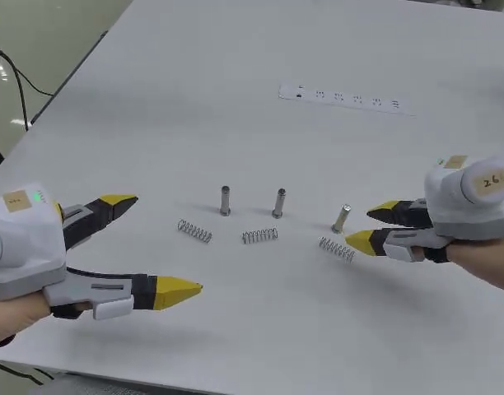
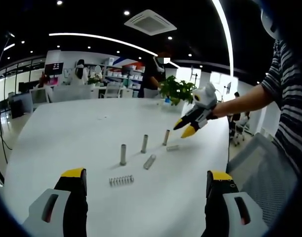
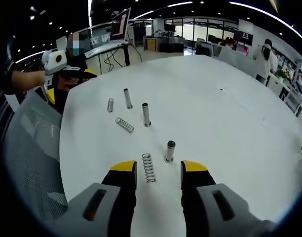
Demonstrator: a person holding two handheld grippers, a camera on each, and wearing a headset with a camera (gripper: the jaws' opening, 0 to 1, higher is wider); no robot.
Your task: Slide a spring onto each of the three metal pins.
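Three short metal pins stand in a row on the white table: left pin (image 1: 226, 200), middle pin (image 1: 279, 202), right pin (image 1: 341, 218). In front of each lies a loose spring (image 1: 194, 231), (image 1: 260, 236), (image 1: 337, 248). My left gripper (image 1: 157, 245) is wide open, hovering near the table's front left, short of the left spring (image 2: 121, 180). My right gripper (image 1: 369, 227) is open with a narrower gap, its tips just right of the right spring (image 3: 148, 167) and the right pin (image 3: 169, 151). Nothing is held by either gripper.
A white power strip (image 1: 344, 97) lies flat far back on the table. A black cable (image 1: 21, 90) hangs off the left edge. The table's front edge runs just under my hands. A potted plant (image 2: 176, 90) stands beyond the far end.
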